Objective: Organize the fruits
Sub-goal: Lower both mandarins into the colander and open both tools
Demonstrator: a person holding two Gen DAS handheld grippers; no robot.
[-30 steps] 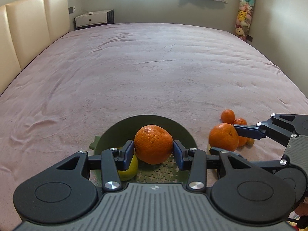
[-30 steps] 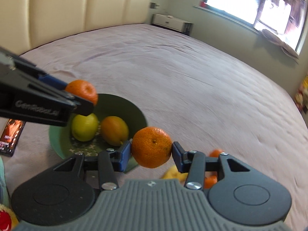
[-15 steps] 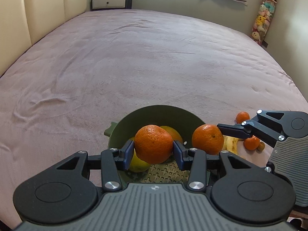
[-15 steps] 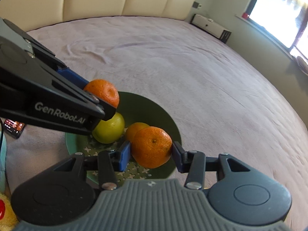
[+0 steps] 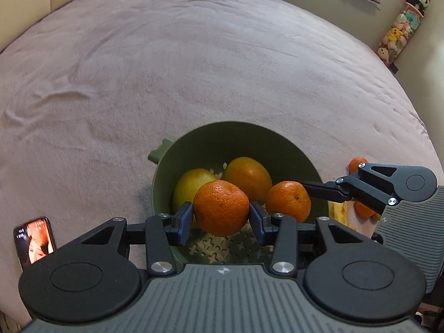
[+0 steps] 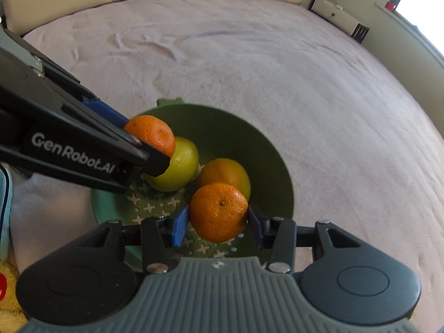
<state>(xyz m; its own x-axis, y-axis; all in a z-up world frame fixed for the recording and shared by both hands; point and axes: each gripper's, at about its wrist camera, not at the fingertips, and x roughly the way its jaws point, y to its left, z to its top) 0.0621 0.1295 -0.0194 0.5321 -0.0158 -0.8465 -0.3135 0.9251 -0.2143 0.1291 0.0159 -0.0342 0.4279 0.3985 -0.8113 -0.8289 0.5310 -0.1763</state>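
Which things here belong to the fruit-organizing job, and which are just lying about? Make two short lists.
Belongs to the job:
- green bowl
- mandarin in the left gripper
- mandarin in the right gripper
- yellow-green citrus and orange in the bowl
- loose mandarins on the bed

Just lying about:
- phone
- plush toys
- bedside cabinet

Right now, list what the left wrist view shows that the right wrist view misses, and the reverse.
Left wrist only: a phone with a lit screen on the bed, loose tangerines beyond the bowl, a column of plush toys.

Right wrist only: a white bedside cabinet, a yellow towel.

Both: the green bowl holding a yellow-green citrus fruit and an orange, with left tongs and right tongs each gripping a tangerine over it.
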